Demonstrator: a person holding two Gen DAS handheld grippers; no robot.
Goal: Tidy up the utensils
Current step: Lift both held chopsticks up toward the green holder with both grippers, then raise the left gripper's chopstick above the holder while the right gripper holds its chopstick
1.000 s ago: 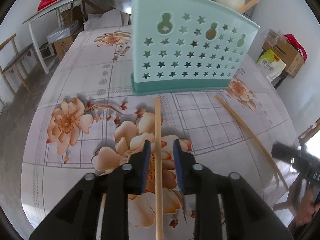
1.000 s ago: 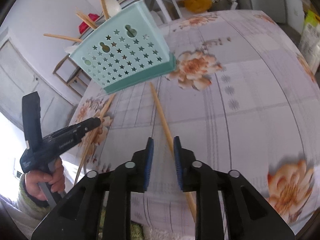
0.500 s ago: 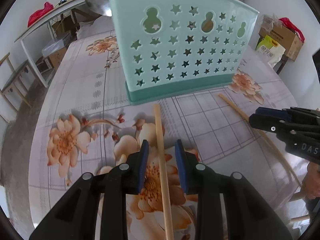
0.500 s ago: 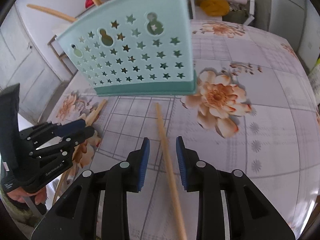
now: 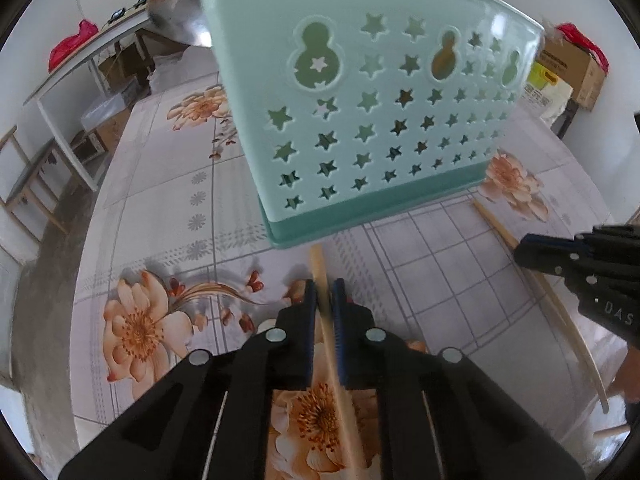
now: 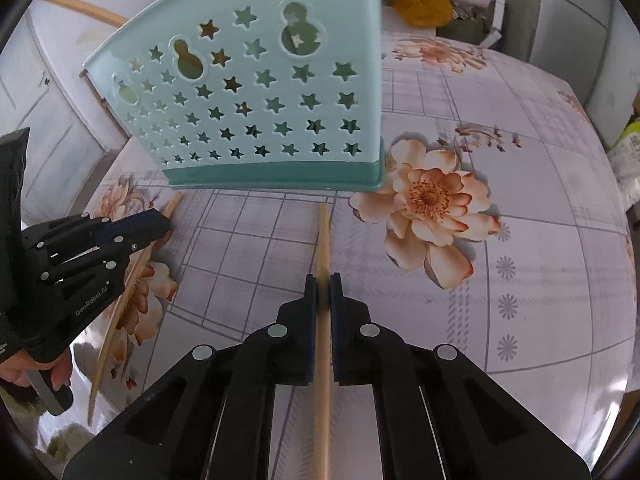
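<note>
Two wooden chopsticks lie on the desk (image 6: 560,280) in front of the mint-green utensil holder (image 5: 380,120), each caught in a pair of tongs. The left chopstick (image 5: 320,276) has its far tip almost at the holder's base, and the left tongs (image 5: 324,300) have just closed onto it, blue pads pressed against its sides. The right chopstick (image 6: 323,240) likewise points at the holder (image 6: 256,100), and the right tongs (image 6: 322,292) have just closed on it the same way. Both sticks appear to rest on the flowered tablecloth. Only the left wrist view shows the big metal spoon (image 5: 176,12) poking out past the holder's left edge, plus the cardboard boxes (image 5: 568,68) by the far wall. Only the right wrist view shows the hand (image 6: 48,372) gripping the left tool's handle, a yellow bundle (image 6: 424,4) beyond the desk, and pale wooden handles (image 6: 80,6) fanning out of the holder's top left.
</note>
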